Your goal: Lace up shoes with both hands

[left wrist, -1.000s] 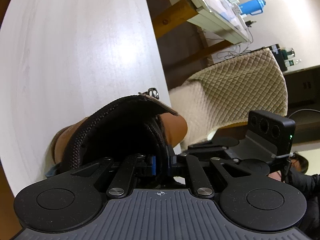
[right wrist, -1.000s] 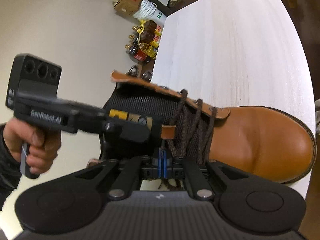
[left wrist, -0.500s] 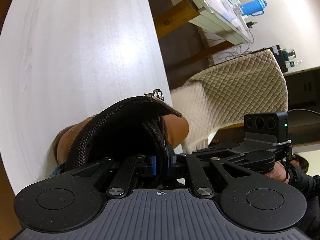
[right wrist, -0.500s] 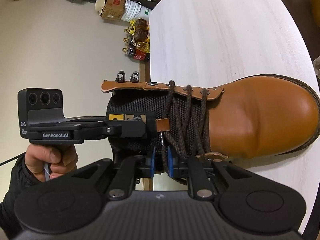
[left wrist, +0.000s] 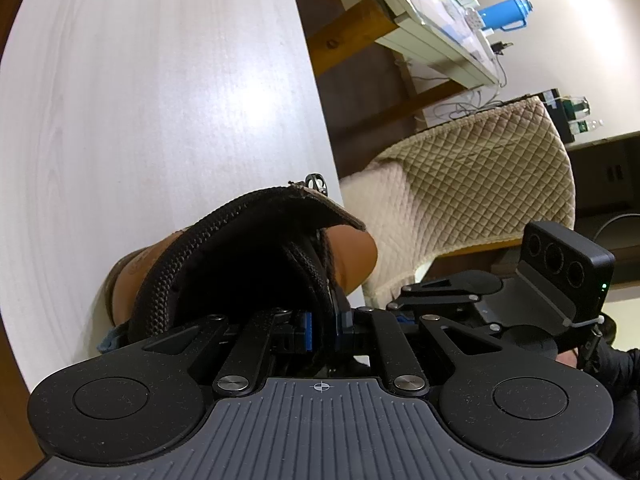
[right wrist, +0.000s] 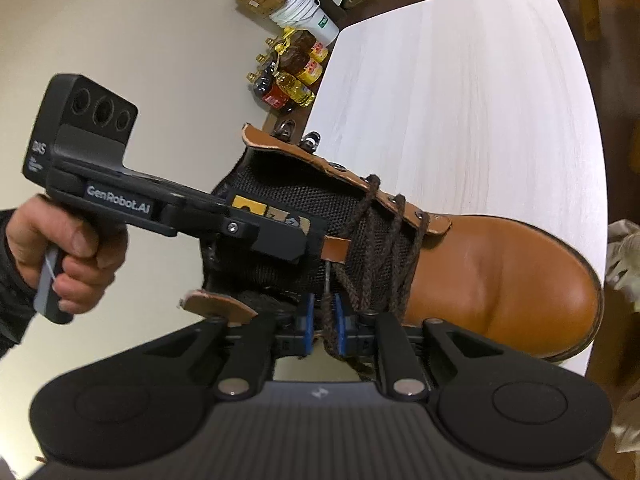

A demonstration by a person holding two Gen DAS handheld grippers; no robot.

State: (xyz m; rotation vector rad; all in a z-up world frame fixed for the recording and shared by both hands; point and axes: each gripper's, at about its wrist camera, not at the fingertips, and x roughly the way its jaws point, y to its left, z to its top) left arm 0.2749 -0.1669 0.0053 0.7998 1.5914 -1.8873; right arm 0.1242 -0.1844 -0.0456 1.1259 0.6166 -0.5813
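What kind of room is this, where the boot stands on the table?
Probably a lived-in home or a workroom used for storage. A quilted chair stands beside the white table, bottles of cooking oil sit on the floor by a bucket, and a cluttered desk holds a blue flask.

A pale, wood-grain table (right wrist: 460, 92) with rounded corners carries a single tan leather boot (right wrist: 500, 276), seen from the right wrist camera. The boot rests on its sole at the table's 6 o'clock edge, toe toward 3 o'clock, its open collar reaching out past the table's 9 o'clock edge. In the left wrist view the same tabletop (left wrist: 160, 100) stretches bare toward 12 o'clock, with the boot (left wrist: 352, 256) at 5 o'clock beside the table's edge.
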